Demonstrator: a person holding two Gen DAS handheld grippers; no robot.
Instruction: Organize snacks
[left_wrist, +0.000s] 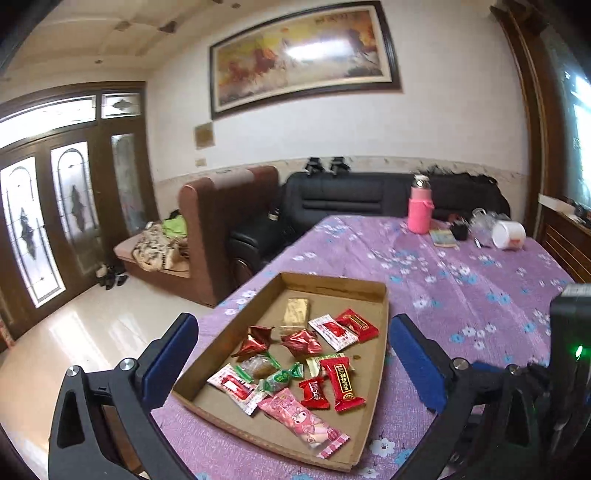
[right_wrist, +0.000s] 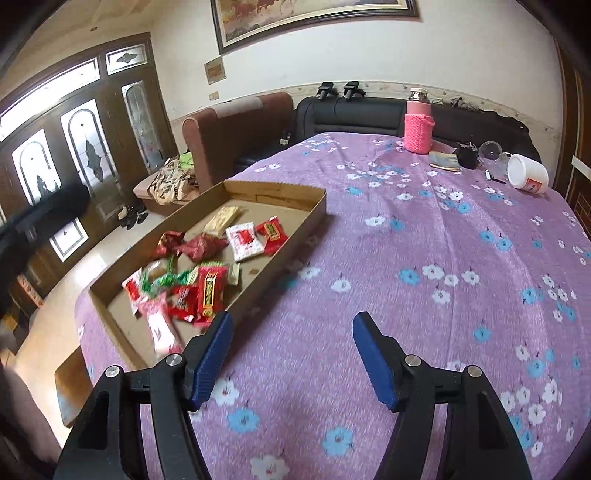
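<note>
Snacks (left_wrist: 295, 363) heaped in cardboard tray (left_wrist: 373, 291) on bench (left_wrist: 461, 280), at 12 o'clock of left claw (left_wrist: 293, 363). Left claw wide open, empty. Right claw (right_wrist: 291, 358) open, empty, over bare cloth; tray at its 10 o'clock. Likely sorting stage; next: descend, pinch single wrapper.

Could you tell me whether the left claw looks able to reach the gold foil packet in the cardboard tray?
Probably yes: the left claw is open over the cardboard tray, and nothing covers the gold foil packet.
</note>
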